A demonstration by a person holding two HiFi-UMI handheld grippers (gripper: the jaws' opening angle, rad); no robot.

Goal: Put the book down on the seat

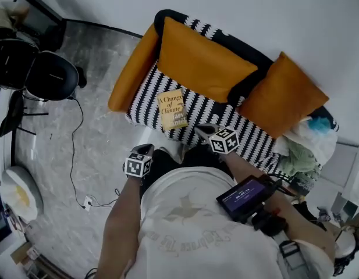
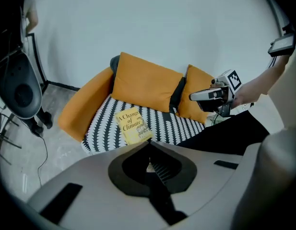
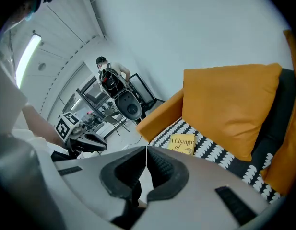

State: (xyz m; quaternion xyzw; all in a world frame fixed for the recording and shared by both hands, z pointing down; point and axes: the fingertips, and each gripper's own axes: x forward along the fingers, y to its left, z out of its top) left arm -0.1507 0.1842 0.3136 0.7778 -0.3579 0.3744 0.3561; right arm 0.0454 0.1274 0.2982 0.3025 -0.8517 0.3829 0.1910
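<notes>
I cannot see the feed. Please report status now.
Left gripper shut, empty. Right gripper shut, empty. Book lies on seat. Nothing blocking.

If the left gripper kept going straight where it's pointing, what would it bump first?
Probably the striped seat, by the near corner of the yellow book, though depth is hard to judge.

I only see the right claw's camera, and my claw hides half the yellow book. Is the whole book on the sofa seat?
Observer: Yes. The head view shows the yellow paperback book lying flat, cover up, on the black-and-white patterned sofa seat, near its front edge.
Operator: Is the other claw holding something?
Observer: No. The left claw is shut and empty.
Operator: What's past the orange cushions?
Observer: A heap of pale cloth and bags at the sofa's end.
</notes>
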